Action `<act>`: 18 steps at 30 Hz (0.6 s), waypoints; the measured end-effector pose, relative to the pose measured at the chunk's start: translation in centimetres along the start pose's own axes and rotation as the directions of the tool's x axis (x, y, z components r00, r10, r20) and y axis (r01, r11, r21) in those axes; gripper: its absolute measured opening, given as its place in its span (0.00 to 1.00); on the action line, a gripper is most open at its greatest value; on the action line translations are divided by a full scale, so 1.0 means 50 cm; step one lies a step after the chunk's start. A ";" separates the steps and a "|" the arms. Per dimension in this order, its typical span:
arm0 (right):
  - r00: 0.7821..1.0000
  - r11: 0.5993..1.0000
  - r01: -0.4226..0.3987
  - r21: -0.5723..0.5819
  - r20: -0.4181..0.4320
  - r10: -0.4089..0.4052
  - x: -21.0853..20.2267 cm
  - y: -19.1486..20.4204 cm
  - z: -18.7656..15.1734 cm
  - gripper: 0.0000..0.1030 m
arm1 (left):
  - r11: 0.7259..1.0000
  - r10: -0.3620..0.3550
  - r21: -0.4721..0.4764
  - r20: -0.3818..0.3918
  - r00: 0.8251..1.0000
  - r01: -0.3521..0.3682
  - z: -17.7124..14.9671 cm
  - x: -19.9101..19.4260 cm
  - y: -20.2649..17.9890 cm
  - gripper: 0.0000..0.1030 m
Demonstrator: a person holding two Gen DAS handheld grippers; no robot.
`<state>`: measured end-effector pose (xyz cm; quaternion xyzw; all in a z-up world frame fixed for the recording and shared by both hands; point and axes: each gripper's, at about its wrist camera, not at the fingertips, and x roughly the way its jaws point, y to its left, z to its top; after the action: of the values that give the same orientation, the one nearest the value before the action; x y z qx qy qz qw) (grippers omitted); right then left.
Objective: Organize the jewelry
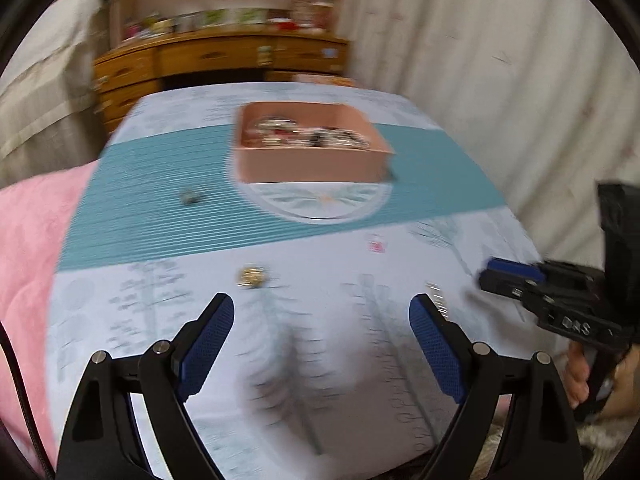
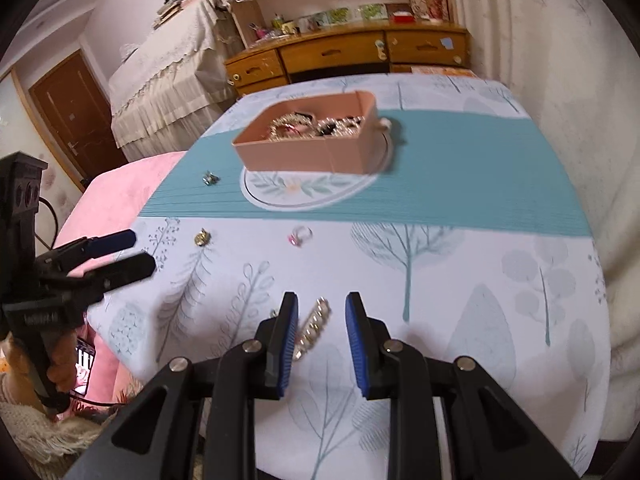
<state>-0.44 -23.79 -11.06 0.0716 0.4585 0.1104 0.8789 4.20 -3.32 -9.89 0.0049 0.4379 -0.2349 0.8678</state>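
A bedroom: a wooden dresser [image 2: 344,54] with cluttered shelves stands at the far wall, a brown door [image 2: 76,116] to the left, and pale curtain folds [image 2: 568,92] on the right. In front lies a bed spread with a white sheet [image 2: 460,280] printed with grey-blue trees and crossed by a teal band [image 2: 480,184]; a pink blanket [image 2: 120,188] lies along its left side.

On the teal band a pink jewelry box [image 2: 308,152], filled with mixed pieces, sits on a round floral plate [image 2: 304,194]. Loose pieces lie on the sheet: a small blue-green earring [image 2: 210,179] left of the plate, a gold brooch [image 2: 202,237] nearer, a ring with a pink stone [image 2: 299,236] beside it, and a silver chain bracelet [image 2: 314,328] nearest.

The right gripper [image 2: 322,312] is low over the sheet with its blue-padded fingers apart, straddling the bracelet without clamping it. The left gripper [image 1: 322,312] hovers wide apart and empty, the gold brooch just ahead of its left finger; this view is motion-blurred.
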 end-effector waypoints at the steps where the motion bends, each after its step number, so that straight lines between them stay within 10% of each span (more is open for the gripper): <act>1: 1.000 1.000 -0.002 0.007 -0.002 0.002 0.000 -0.004 -0.005 0.24 | 0.999 -0.033 0.043 0.009 0.999 0.033 -0.005 0.010 -0.017 0.85; 18: 0.999 0.997 -0.042 0.068 -0.028 0.044 0.015 -0.046 -0.039 0.24 | 0.924 -0.161 0.336 -0.090 0.983 0.182 -0.021 0.129 -0.140 0.51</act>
<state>-1.35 -25.77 -13.31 0.1094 0.4730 0.1148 0.8666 3.79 -11.92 -14.09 0.1249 0.4153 -0.3823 0.8160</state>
